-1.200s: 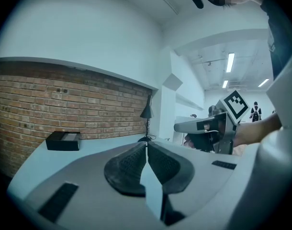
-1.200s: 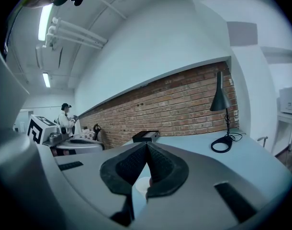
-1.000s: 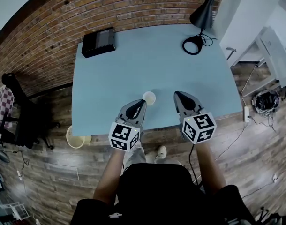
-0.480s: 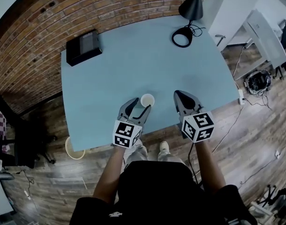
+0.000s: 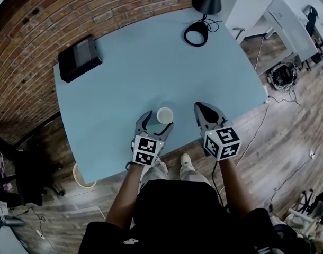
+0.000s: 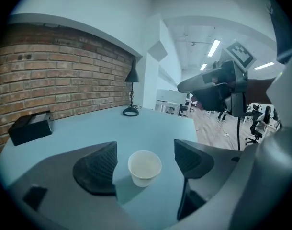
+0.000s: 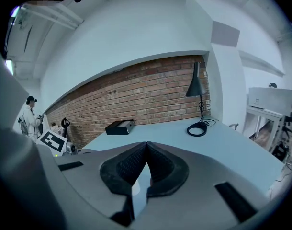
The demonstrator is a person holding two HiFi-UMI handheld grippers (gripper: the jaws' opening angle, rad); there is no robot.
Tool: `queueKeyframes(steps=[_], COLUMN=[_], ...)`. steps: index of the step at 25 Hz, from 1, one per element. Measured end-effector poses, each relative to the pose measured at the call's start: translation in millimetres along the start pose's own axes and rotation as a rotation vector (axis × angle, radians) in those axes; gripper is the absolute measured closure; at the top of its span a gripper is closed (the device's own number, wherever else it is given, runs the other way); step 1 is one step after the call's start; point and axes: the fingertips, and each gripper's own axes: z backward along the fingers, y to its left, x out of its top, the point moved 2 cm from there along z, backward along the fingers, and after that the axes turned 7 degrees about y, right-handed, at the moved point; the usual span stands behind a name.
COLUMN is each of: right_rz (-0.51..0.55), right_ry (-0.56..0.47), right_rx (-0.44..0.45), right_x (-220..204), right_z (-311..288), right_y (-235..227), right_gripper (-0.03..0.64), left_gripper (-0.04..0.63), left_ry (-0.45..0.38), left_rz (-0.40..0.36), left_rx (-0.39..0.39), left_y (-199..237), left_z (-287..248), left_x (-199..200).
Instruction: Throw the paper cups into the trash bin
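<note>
As jaws just opened, left hand-held gripper, cup between, untouched

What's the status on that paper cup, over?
Left tongs just opened, astride upright white paper cup, no contact. Right tongs shut, empty. Round beige trash bin on wooden floor beside blue table. Nothing blocking the cup.

Open table — lamp, box beyond

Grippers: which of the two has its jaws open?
The left gripper: its jaws have just been opening and stand apart, the paper cup between them untouched. The right gripper's jaws are shut.
</note>
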Motion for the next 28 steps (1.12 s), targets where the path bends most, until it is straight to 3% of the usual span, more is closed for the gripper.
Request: queueKeyframes(steps=[9,28], right_rz=[-0.033,-0.068], right_ry=[-0.02,0.022], right_rx=[-0.061,-0.115], right_x=[-3.9,-19.0], right_z=[-11.7,-25.2], right_y=[-4.4,-16.3], right_gripper=[0.612,0.612], left_gripper=[0.189,0.187], left_ry=[0.078,0.149], left_rz=[-0.085,-0.162], left_rx=[-0.092,-0.141], left_y=[-2.7,1.9], left_z=[-39.3,-75.2], left_x=[-29.6,-46.6])
